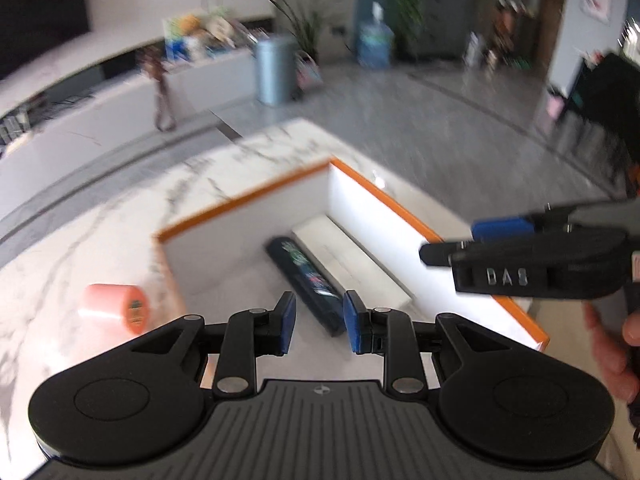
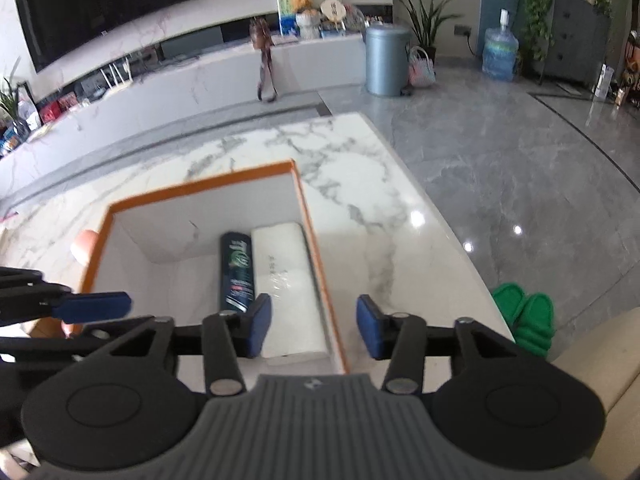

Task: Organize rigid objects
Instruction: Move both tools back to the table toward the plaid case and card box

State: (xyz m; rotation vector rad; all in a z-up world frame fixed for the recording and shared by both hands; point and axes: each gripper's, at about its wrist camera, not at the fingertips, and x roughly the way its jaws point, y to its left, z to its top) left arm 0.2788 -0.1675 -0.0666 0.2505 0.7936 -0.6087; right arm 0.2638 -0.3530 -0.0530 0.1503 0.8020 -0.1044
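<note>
Both grippers hover over the orange-rimmed white box (image 2: 305, 216) on the marble tabletop (image 2: 352, 152), where a dark bottle (image 2: 237, 270) lies flat on the floor of the box, touching the white wrapped pack (image 2: 286, 280) that sits against the right wall. The left gripper (image 1: 319, 322) has its jaws narrow and empty with the bottle below them, while the right gripper (image 2: 314, 326) shows jaws at a middling gap, gripping nothing, above the box's right rim. Outside the box, just beside its left wall, a pink roll (image 1: 116, 306) lies on its side on the tabletop
</note>
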